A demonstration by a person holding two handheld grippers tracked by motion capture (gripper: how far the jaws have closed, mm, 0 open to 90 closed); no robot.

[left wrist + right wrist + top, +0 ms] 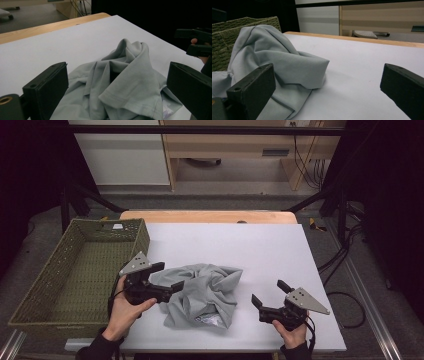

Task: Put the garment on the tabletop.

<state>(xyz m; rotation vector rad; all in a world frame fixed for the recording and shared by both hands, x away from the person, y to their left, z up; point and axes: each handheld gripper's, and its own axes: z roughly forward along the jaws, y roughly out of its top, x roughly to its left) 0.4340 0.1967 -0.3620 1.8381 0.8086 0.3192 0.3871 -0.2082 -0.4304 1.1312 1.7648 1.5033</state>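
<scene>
Tabletop (260, 245) white, with a woven basket (60, 285) at its left edge; a crumpled grey shirt (202, 295) lies on it near the front; your left gripper (167, 277) sits at the shirt's left edge, jaws spread; your right gripper (270, 295) is just right of it, jaws spread, pinching nothing.

In the high view a shirt (202, 292) lies crumpled on the table (260, 250), low in the frame and a little left of centre. The basket (80, 270) sits at the frame's left, against the table's left edge. The left gripper (167, 276) is at the shirt's left edge, between basket and shirt; the right gripper (270, 292) lies lower right, near the shirt.
</scene>
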